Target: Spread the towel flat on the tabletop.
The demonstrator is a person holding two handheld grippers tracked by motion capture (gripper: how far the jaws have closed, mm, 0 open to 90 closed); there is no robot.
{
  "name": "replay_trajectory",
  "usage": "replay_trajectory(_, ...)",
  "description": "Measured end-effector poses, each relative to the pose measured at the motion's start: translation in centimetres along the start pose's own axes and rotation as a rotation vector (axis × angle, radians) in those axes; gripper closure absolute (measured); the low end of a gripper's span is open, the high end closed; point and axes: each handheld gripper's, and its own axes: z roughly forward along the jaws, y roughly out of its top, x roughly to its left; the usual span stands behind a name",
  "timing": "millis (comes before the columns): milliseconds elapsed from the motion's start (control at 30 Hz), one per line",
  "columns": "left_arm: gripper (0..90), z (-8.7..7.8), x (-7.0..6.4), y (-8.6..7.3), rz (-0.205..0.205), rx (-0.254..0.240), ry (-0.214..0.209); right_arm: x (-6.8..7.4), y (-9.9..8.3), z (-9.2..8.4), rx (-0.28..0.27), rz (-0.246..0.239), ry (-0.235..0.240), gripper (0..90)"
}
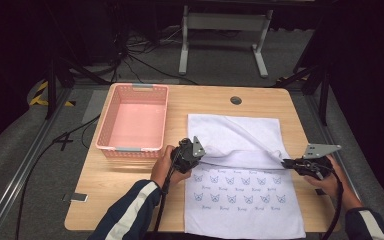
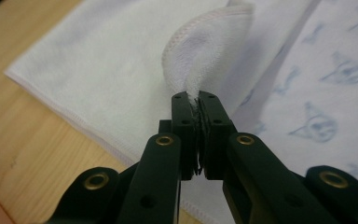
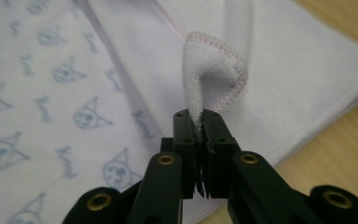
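While the white towel [image 1: 240,170] lies spread over the right half of the wooden tabletop [image 1: 130,200], we hold it pinched at both side edges. Our left gripper [image 1: 200,156] has its fingers [image 2: 185,123] clamped on a fold of the towel's left hem, and in the left gripper view that pink-stitched edge [image 2: 205,28] rises in a loop straight out of the closed fingers. Our right gripper [image 1: 286,163] grips the right hem the same way: in the right gripper view its fingers [image 3: 216,135] are pressed together on a small cone of cloth with a stitched rim [image 3: 214,70]. Between the two grippers the towel forms a raised ridge running left to right across its middle. The near part shows rows of blue cat-face prints [image 1: 237,189], and the far part shows the plain white side. The near edge of the towel hangs close to the near edge of the tabletop. A pink plastic basket [image 1: 111,120] stands on the far left of the tabletop, well apart from the towel's left edge.
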Motion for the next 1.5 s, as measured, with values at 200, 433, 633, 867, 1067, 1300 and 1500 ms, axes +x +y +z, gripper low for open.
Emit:
replay_trajectory(200,86.2,-3.8,-1.9,-0.5,0.053,-0.080,-0.052,2.5,0.6,-4.4,-0.087,-0.102,0.064,85.1)
replay_trajectory(433,86.2,-5.3,-4.4,-3.7,0.048,-0.100,-0.245,5.3,-1.3,-5.5,-0.034,-0.200,0.242,84.5)
replay_trajectory(633,86.2,-2.5,-6.6,-6.5,0.129,0.098,-0.308,7.7,-3.3,-3.3,0.177,-0.253,0.313,84.0)
replay_trajectory(867,86.2,-1.8,-5.8,-6.2,0.152,0.119,-0.235,7.8,-3.4,-1.8,0.238,-0.241,0.266,84.6)
replay_trajectory(1067,86.2,-0.4,-3.7,-5.8,0.106,0.107,-0.152,6.4,-2.6,-0.5,0.234,-0.212,0.166,84.7)
replay_trajectory(1300,86.2,1.7,-1.4,-4.7,0.059,0.098,-0.064,2.7,-1.3,1.9,0.203,-0.134,0.048,84.5)
replay_trajectory(1500,81.4,0.7,-1.0,-4.7,0.017,0.015,-0.091,2.1,-1.5,0.7,0.115,-0.077,0.077,65.0)
